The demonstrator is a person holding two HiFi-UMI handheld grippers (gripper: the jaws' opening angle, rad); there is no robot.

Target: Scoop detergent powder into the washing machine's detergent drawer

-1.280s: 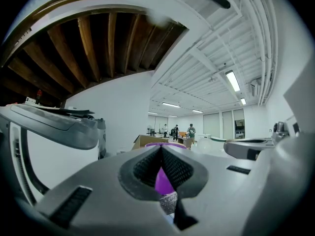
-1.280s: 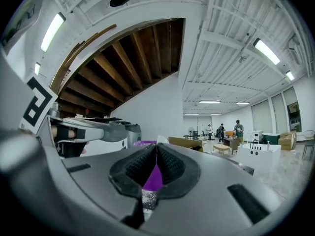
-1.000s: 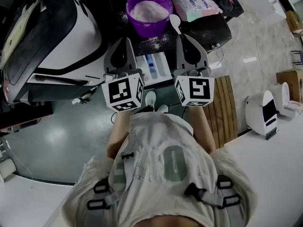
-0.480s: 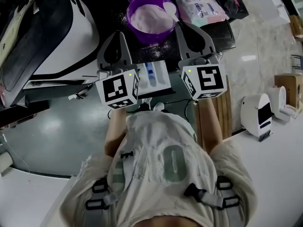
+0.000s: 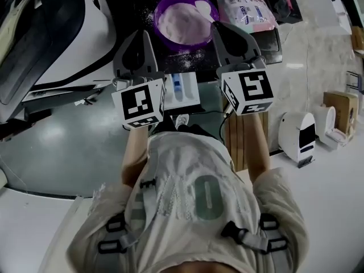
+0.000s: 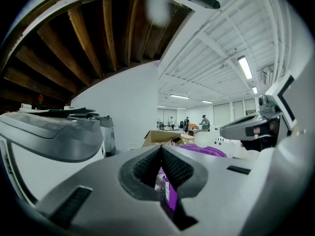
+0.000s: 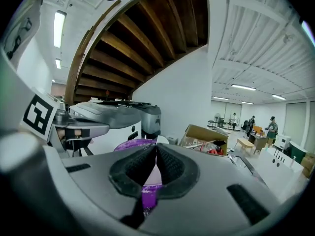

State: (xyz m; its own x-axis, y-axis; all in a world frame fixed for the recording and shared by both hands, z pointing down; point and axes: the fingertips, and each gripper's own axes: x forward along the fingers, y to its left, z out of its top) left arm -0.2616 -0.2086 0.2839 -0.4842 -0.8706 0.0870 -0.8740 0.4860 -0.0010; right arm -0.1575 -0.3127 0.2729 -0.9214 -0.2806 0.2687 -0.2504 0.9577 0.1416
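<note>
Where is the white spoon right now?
In the head view, the white plastic spoon sits over the white powder at the right side of the round purple bowl, near the top centre, its handle pinched by the right gripper.

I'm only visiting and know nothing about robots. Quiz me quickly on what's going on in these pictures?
1. True or false: the purple bowl holds powder.
2. The white spoon is held by: A. a bare hand. B. the right gripper. C. nothing.
3. Fill in: nearer the person than the bowl, the washing machine's detergent ____ stands open.

Key: 1 true. 2 B, its jaws are closed on the handle. 3 drawer.
</note>
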